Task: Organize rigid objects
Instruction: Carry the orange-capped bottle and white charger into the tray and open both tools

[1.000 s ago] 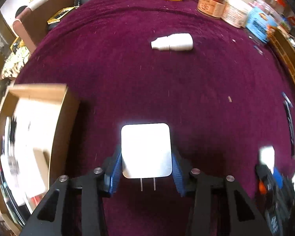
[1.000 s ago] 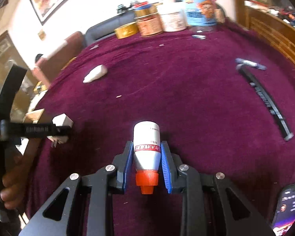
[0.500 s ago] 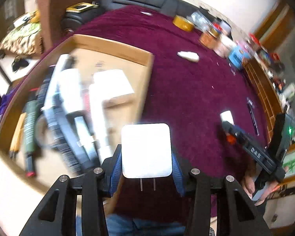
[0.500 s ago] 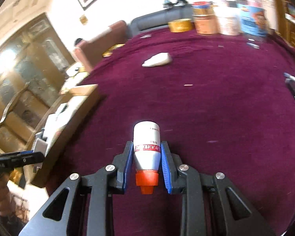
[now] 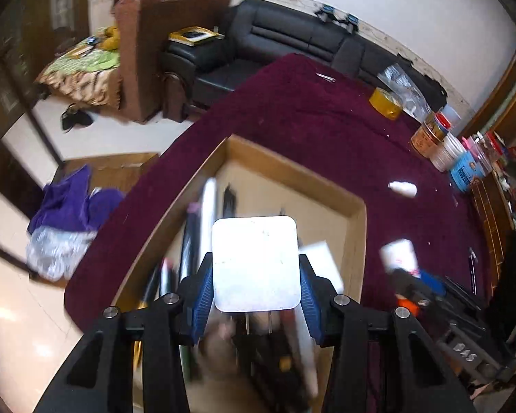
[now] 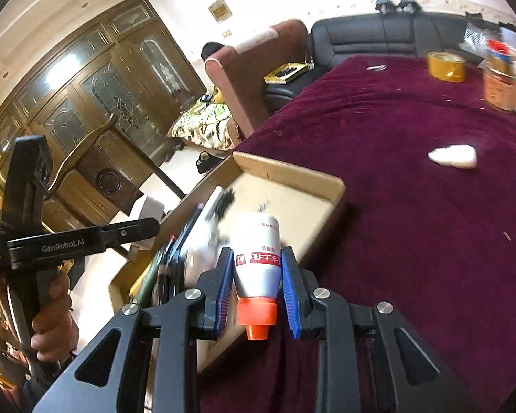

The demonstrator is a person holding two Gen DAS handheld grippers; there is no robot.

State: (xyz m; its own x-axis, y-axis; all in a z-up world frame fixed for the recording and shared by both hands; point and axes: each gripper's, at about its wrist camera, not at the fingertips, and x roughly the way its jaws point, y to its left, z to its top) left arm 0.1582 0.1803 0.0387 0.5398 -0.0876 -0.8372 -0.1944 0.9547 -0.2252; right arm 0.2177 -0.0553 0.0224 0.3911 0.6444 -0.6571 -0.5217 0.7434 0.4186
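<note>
My left gripper is shut on a white square plug adapter, prongs pointing back, held above the open cardboard box. The box holds several blurred items: pens, a white tube, dark tools. My right gripper is shut on a white bottle with a red label and orange cap, held over the near right edge of the same box. The left gripper shows at the left of the right wrist view, over the box's left side. A small white bottle lies on the maroon tablecloth.
The small white bottle also shows in the left wrist view. A yellow tape roll, jars and tubs stand along the table's far edge. A black sofa, a brown armchair and purple cloth on the floor lie beyond.
Both grippers swung left towards the cardboard box. The left gripper with the adapter went from over the cloth to above the box; the right with the bottle reached the box's edge.
</note>
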